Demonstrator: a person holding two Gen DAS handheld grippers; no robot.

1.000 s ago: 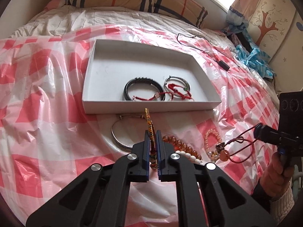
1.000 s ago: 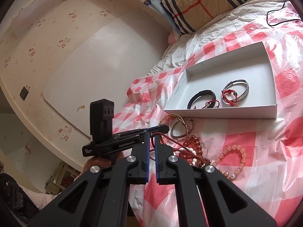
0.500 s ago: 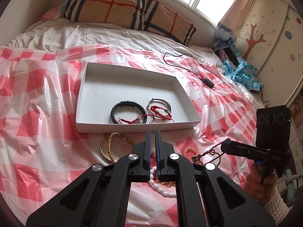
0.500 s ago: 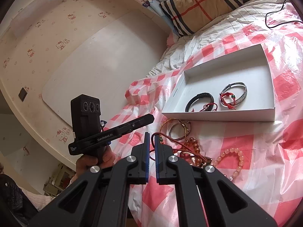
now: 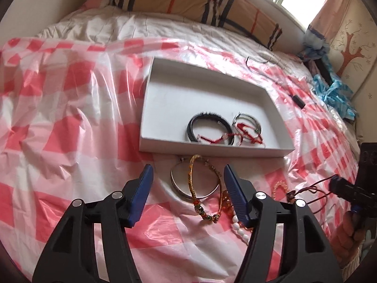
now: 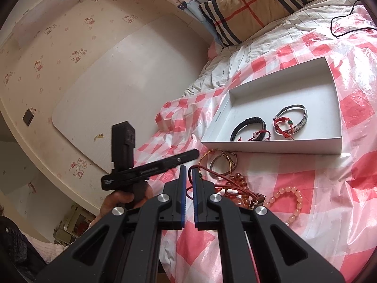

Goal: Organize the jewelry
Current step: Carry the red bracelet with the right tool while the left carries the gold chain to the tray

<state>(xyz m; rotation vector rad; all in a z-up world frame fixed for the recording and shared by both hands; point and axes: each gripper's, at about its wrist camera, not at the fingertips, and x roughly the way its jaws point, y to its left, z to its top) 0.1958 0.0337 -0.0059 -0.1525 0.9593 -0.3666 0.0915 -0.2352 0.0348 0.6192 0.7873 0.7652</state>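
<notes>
Two claws share the work: the left claw [image 5: 188, 184], jaws just opening and empty, hovers over the woven bracelet [image 5: 195, 188] lying before the white box [image 5: 212, 152]; the right claw [image 6: 188, 176] pinches a red cord [image 6: 212, 172], keeping it clear.

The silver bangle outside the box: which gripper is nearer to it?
Left. The left gripper hangs open right over the silver bangle; the right gripper, shut on a red cord, stays off to the side.
</notes>
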